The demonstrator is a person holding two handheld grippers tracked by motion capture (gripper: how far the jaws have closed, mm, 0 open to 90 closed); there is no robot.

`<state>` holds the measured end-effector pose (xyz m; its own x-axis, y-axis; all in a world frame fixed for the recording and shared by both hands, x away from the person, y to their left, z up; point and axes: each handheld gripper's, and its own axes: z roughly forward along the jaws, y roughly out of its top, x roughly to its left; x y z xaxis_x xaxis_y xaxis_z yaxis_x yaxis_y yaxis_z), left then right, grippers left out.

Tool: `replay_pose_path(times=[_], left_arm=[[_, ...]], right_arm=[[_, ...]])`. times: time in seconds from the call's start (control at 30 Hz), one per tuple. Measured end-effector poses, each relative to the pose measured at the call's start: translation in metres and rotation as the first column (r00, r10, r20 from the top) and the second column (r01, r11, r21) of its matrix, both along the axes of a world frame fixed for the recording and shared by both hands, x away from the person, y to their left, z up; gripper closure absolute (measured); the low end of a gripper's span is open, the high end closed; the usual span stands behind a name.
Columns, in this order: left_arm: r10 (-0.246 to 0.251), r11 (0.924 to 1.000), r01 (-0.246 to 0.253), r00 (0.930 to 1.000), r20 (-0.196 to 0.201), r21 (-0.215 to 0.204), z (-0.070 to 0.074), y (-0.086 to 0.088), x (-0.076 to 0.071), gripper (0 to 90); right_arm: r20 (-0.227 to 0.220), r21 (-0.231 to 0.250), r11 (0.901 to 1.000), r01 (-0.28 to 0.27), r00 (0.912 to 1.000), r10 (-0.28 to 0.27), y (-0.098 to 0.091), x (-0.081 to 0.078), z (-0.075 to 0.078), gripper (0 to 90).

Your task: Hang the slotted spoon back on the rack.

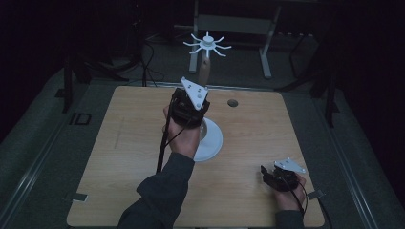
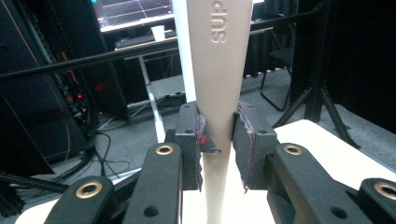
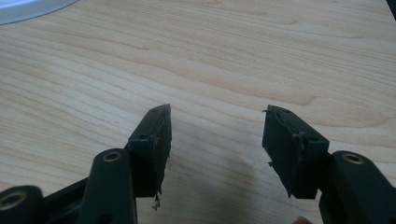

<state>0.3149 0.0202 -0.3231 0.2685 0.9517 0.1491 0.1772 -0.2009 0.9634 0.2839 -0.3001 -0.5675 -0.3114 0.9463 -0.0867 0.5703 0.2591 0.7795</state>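
Observation:
A white stand with a round base [image 1: 211, 141] rises from the middle of the wooden table [image 1: 119, 143]; its spoked top [image 1: 207, 44] spreads like a star. My left gripper [image 1: 190, 102] is raised beside the stand and shut on a tall beige tapered piece [image 2: 219, 70] marked "SUP", which stands upright between the pads [image 2: 243, 140]. The same piece [image 1: 204, 69] pokes up above that gripper in the high view. My right gripper [image 3: 215, 135] rests low near the table's front right [image 1: 279, 175], open, with bare wood between its fingers.
A small dark hole [image 1: 232, 102] sits in the tabletop at the back right. Dark frames, cables and a metal rack [image 1: 229, 24] stand beyond the table's far edge. A corner of the white base [image 3: 32, 8] lies ahead of the right gripper.

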Motion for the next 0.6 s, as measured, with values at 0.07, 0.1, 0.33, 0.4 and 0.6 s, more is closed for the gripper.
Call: replay_pose_path(times=[0.07,0.1,0.33,0.4,0.6], left_arm=[[0.009,0.9999,-0.009,1.0,0.001,0.008,0.0009,-0.0015,0.0012,72.9],[0.012,0.9998,-0.012,0.9999,0.001,0.013,0.0012,-0.0019,0.0016,72.9],[0.032,0.9991,-0.032,0.9995,0.001,0.027,0.0015,-0.0034,0.0044,72.8],[0.035,0.9988,-0.035,0.9994,0.001,0.034,0.0013,-0.0043,0.0055,72.9],[0.045,0.9983,-0.045,0.999,0.003,0.037,0.0019,-0.0064,0.0074,72.8]], right_arm=[[0.0,-0.001,1.0,-0.001,1.0,0.001,-0.0002,0.0002,-0.0001,41.9],[0.0,-0.001,1.0,-0.001,1.0,0.001,-0.0002,0.0002,-0.0001,41.9],[-0.001,-0.001,1.0,-0.002,1.0,0.002,-0.0002,0.0006,-0.0001,41.9],[-0.001,0.0,1.0,-0.002,1.0,0.002,0.0,0.0007,-0.0001,41.8],[-0.001,0.0,1.0,-0.001,1.0,0.001,-0.0009,0.0004,0.0,41.8]])
